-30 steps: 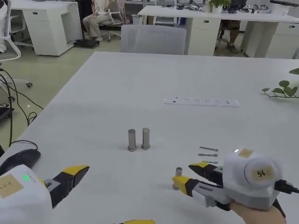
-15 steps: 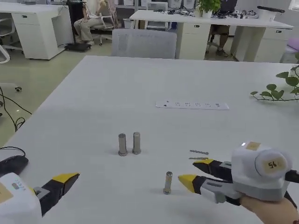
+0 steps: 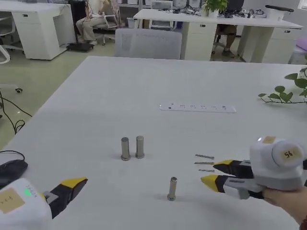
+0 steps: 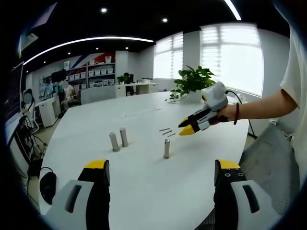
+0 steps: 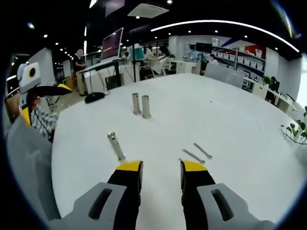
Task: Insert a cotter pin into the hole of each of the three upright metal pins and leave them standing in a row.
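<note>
Right hand-held gripper (image 3: 210,173) is hovering empty, jaws narrowly apart, by the cotter pins (image 3: 205,163), probably needing to grab one next.

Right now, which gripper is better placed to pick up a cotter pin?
Right. The right gripper, open and empty, sits just beside the cotter pins. The left gripper is much farther off, on the other side of the lone metal pin.

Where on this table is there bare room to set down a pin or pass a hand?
Wide bare white tabletop lies beyond the white power strip, and left of the two paired upright metal pins. Crowded: the lone metal pin, the thin cotter pins and the right gripper sit close together.
</note>
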`<state>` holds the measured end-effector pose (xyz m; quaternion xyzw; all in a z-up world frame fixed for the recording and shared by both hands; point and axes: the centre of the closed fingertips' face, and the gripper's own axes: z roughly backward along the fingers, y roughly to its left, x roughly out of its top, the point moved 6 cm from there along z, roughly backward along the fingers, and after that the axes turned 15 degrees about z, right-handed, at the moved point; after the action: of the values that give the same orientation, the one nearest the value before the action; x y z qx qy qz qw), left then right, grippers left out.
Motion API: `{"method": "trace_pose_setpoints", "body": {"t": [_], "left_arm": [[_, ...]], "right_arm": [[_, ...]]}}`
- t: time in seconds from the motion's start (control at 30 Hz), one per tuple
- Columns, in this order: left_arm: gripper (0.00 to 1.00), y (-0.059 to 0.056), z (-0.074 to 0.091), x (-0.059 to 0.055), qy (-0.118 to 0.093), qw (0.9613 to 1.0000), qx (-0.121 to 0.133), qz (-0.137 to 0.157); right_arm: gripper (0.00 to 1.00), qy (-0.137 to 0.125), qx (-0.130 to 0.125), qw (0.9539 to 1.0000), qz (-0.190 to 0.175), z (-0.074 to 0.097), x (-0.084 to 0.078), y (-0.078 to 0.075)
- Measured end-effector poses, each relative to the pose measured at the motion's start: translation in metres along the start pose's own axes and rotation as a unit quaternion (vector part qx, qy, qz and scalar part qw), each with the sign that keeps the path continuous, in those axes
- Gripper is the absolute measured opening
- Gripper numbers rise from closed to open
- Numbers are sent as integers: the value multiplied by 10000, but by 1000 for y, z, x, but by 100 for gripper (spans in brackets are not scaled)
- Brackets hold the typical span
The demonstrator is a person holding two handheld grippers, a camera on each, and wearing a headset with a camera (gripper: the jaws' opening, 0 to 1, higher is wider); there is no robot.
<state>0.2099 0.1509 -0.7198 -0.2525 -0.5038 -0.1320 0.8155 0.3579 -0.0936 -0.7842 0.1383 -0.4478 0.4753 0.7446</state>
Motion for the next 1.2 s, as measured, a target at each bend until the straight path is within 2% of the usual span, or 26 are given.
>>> {"method": "trace_pose_setpoints", "body": {"t": [0.4,0.73,0.93,1.07,1.2], "left_arm": [[87,1,-9,-4,79,10000,-6,-44],[85,3,-12,-4,47,9999,-25,-105],[85,6,-14,-3,55,9999,-8,-89],[84,8,-15,-4,51,10000,26,-82],[83,9,-16,-4,62,9999,38,-81]], "right_arm": [[25,460,381,9978,291,-13,-9,-22],[18,762,674,9927,652,-27,-14,-33],[16,1038,889,9865,905,-32,-16,-38],[15,1127,994,9836,1001,-35,-15,-41],[14,1356,1232,9748,1275,-38,-17,-41]]}}
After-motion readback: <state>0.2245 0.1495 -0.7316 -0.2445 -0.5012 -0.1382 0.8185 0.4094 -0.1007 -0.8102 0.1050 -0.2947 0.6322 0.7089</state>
